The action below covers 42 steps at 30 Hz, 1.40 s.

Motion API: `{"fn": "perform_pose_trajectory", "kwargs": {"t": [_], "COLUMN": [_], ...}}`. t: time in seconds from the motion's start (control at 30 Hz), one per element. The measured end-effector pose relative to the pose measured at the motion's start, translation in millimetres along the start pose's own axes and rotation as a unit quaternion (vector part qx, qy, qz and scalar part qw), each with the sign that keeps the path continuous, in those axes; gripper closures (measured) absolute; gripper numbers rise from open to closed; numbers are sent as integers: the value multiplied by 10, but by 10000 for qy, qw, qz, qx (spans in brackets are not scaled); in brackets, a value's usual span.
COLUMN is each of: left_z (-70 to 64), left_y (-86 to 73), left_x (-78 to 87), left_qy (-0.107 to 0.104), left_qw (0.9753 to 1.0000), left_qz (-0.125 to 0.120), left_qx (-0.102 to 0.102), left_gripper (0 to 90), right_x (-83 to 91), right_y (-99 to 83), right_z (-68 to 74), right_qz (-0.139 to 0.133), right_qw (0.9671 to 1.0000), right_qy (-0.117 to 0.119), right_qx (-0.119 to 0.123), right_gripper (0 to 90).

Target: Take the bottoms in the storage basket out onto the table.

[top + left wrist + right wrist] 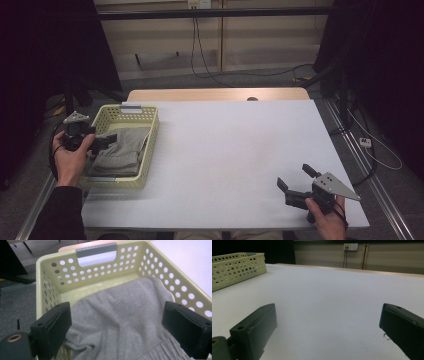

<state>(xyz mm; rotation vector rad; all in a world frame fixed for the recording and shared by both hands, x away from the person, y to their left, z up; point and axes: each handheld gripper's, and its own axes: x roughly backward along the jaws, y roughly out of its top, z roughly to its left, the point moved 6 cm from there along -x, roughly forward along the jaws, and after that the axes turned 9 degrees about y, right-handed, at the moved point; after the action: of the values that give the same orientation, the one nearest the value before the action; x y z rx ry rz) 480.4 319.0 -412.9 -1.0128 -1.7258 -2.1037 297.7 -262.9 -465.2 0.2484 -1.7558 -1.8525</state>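
I have the left claw (102,141) over the near-left part of the yellow basket (150,145), which sits at the left edge of the white surface (235,150). In the left gripper view its jaws stand wide apart, one on each side of the grey cloth (120,322) that lies heaped inside the basket (180,290). The jaws are just above or at the cloth; I cannot tell whether they touch it. The cloth (120,150) covers most of the basket floor and rides up against the right-hand wall, with a ribbed hem toward the camera. The basket's walls are full of round holes, and a grey handle (97,251) spans the far end.

My right claw (296,181) rests low at the near-right corner of the surface, well apart from the basket, pointing toward the far left. Its jaws are also spread wide, with nothing between them but bare white top. In the right gripper view the basket (237,267) shows at the far left, and beyond the surface's wooden far edge a wall outlet (350,246) with cables hanging from it.
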Motion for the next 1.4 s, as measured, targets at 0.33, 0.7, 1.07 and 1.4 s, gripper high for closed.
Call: {"fn": "perform_pose_trajectory", "kwargs": {"t": [0.33, 0.7, 1.07, 1.4], "left_z": [-26, -73, -244, -304], "left_y": [-47, -180, -309, -397], "left_x": [173, 398, 515, 556], "left_qy": [-99, -64, -242, -191], "left_qw": [9999, 9997, 9993, 9994], "left_qz": [79, -189, -247, -299], "left_qx": [104, 110, 104, 61], "left_gripper": [101, 93, 89, 63], "right_x": [-57, -53, -51, -41], "right_y": [10, 11, 12, 9], "right_z": [-6, 6, 35, 29], "right_qz": [34, 38, 44, 43], "right_qw": [10000, 10000, 9999, 10000], "right_qy": [0, 37, 98, 68], "right_qx": [-42, 10, 53, 26], "right_gripper": [9, 9, 9, 9]}}
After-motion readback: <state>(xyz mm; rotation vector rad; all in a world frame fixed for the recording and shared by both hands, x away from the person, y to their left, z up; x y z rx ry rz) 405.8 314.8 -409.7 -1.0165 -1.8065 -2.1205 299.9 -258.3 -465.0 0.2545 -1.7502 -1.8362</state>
